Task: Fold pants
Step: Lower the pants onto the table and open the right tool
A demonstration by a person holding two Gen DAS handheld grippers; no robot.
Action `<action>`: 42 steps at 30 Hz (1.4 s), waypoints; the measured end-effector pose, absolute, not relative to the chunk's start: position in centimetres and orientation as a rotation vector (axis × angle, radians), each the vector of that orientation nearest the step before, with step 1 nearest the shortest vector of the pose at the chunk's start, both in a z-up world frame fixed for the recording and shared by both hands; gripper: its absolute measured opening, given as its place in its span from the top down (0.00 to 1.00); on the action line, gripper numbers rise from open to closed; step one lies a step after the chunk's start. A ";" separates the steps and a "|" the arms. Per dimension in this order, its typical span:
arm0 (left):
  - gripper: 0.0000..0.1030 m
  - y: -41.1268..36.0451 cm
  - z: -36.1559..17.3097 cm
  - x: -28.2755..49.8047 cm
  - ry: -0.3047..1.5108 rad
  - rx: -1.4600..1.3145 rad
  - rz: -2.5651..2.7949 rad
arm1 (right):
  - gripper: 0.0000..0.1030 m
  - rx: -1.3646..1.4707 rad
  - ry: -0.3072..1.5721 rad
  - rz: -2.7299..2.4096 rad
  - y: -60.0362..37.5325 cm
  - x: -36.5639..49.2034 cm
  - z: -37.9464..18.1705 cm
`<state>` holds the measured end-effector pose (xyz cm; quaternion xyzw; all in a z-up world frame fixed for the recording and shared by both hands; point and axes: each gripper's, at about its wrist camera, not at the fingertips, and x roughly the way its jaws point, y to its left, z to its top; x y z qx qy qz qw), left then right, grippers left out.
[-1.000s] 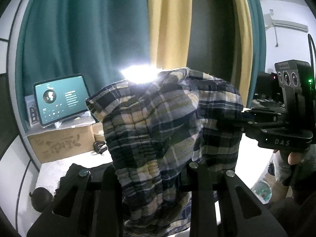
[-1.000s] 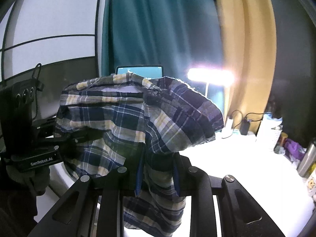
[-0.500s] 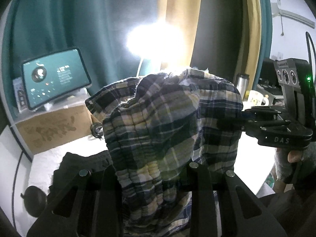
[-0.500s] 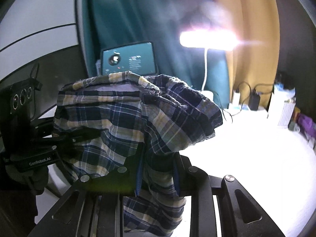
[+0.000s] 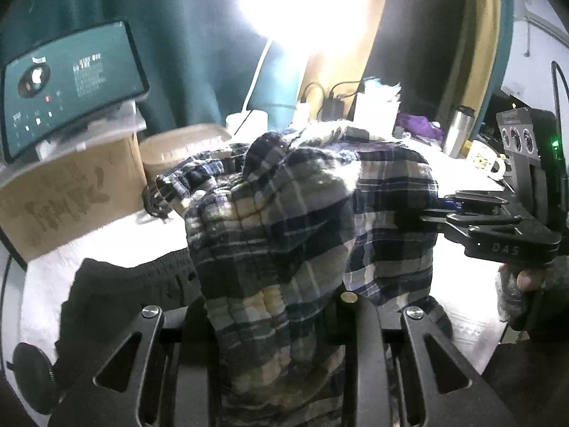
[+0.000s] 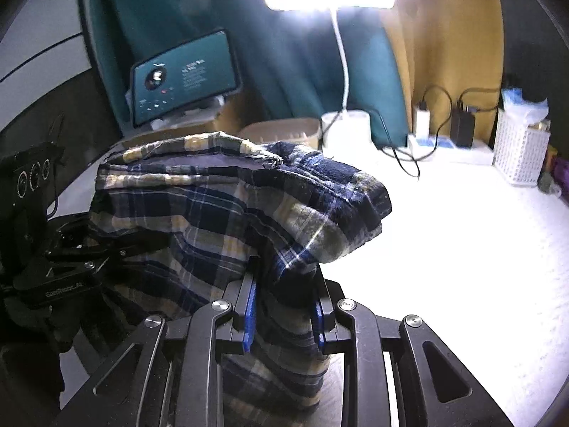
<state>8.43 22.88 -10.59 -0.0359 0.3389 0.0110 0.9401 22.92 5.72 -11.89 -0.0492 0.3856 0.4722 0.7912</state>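
Both grippers are holding the plaid pants (image 5: 284, 220) up above the white table (image 6: 444, 249).

The left gripper (image 5: 277, 306) is clamping one bunched edge, and the right gripper (image 6: 284, 291) is pinching the other between its blue-padded fingers (image 6: 249, 306) (jaws narrow, cloth filling the gap). The fabric is draping over both, with a dark garment (image 5: 124, 291) lying on the table beneath.

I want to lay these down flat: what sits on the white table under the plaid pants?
A dark garment lies on the white table below the plaid pants on the left gripper's side; the right gripper's side looks bare.
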 end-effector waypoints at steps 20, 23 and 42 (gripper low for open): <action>0.56 27.2 -16.0 13.8 0.869 -0.151 0.074 | 0.75 -0.052 1.008 0.996 8.1 29.2 -18.7; 0.55 27.6 -16.3 13.8 0.877 -0.168 0.066 | 0.75 -0.037 1.022 0.997 8.3 29.7 -19.2; 0.53 27.4 -14.0 13.1 0.857 -0.150 0.103 | 0.32 -0.034 0.990 0.836 6.5 31.0 -20.8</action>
